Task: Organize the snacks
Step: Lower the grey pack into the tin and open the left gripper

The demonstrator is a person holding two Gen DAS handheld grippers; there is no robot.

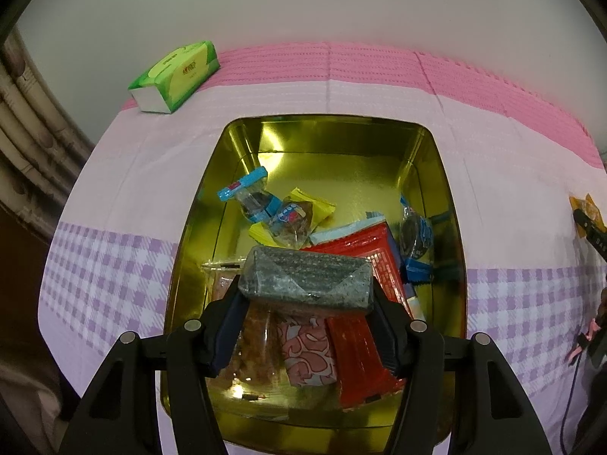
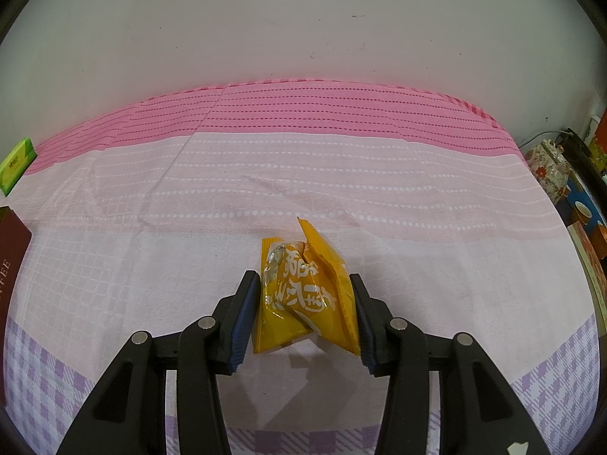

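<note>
Left wrist view: left gripper (image 1: 306,295) closest to the lens, fingers (image 1: 231,322) clamped on both ends of a grey speckled snack bar (image 1: 307,280), held above the near half of a gold tin (image 1: 451,227). Inside the tin, under the bar: a clear pack of brown snacks (image 1: 254,356), a pink patterned packet (image 1: 307,352) and a red packet (image 1: 360,364), side by side. Farther in: a red grid-printed packet (image 1: 364,254), blue-ended wrapped sweets (image 1: 250,197), a yellow-edged sweet (image 1: 299,216), and one more blue-wrapped sweet (image 1: 415,239) against the right wall. Tin standing on a bench with a pink and purple checked cloth (image 1: 114,197). Green tissue pack (image 1: 176,76) at the far left corner, well apart from the tin.

Right wrist view: right gripper (image 2: 305,303) low over the cloth (image 2: 455,265), fingers (image 2: 242,322) pressed against both sides of an orange snack packet (image 2: 303,295) with white characters, gripping it. Cannot tell whether the packet touches the cloth. Dark red box (image 2: 11,265) at the left edge; green tissue pack (image 2: 17,165) beyond it.
</note>
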